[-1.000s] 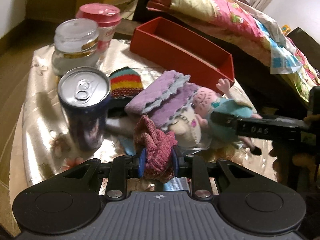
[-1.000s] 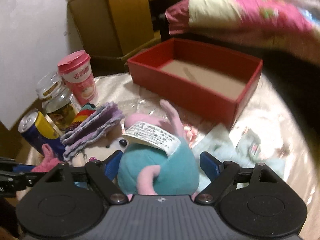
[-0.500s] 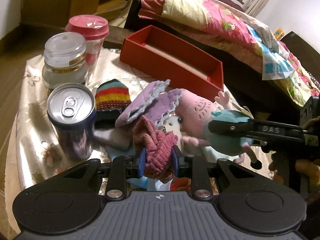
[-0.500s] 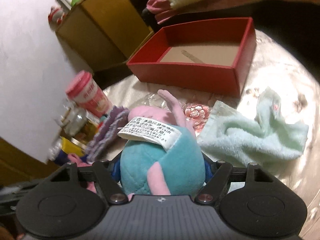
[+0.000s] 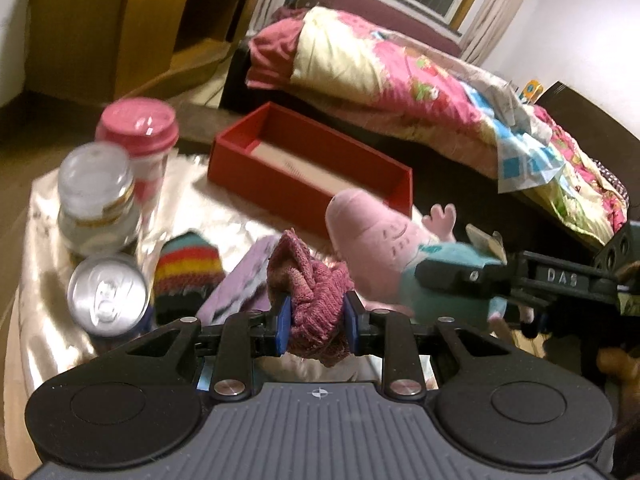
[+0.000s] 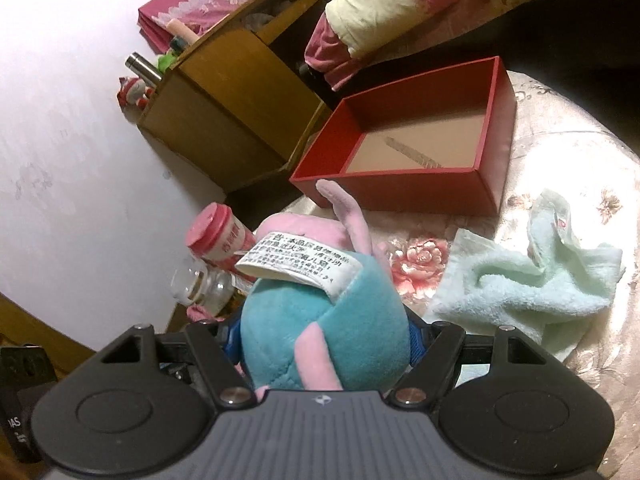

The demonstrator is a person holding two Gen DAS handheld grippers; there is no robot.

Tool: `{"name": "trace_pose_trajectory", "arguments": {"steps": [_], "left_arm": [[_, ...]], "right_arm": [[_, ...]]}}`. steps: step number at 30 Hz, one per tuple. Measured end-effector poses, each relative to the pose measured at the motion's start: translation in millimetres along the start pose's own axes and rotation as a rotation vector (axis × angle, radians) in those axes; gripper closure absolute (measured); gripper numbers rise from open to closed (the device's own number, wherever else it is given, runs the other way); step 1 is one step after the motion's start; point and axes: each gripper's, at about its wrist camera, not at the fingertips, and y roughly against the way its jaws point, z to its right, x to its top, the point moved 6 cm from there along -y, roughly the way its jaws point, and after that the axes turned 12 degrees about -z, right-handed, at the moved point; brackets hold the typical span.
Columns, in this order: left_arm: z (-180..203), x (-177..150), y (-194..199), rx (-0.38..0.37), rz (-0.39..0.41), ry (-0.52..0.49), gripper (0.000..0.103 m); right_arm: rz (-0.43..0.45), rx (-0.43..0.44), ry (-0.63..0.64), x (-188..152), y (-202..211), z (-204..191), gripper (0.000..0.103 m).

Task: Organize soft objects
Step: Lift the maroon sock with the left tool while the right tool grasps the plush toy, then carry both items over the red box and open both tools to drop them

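Fingers of my left gripper (image 5: 314,326) clench a knit rag (image 5: 310,290); my right gripper (image 6: 326,342) squeezes the plush (image 6: 320,336), seemingly lifted, box (image 6: 404,190) ahead of both.

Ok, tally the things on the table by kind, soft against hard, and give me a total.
Soft: 5 (pig plush, maroon knit piece, striped knit piece, purple cloth, mint towel)
Hard containers: 4 (red box, pink-lidded cup, glass jar, can)
Total: 9
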Motion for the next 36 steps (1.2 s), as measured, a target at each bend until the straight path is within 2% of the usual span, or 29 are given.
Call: {"name": "trace_pose_trajectory", "arguments": {"steps": [16, 25, 36], "left_arm": [[26.2, 68.6, -6.9, 0.001, 0.136, -0.060, 0.076], [34.3, 100.7, -21.8, 0.011, 0.162, -0.077, 0.075], [40.5, 130.9, -48.8, 0.037, 0.165, -0.097, 0.075]], "right_arm": [[0.156, 0.064, -0.029, 47.0, 23.7, -8.7, 0.057], [0.206, 0.055, -0.037, 77.9, 24.2, -6.7, 0.057], [0.222, 0.037, -0.050, 103.8, 17.9, 2.3, 0.057]]}}
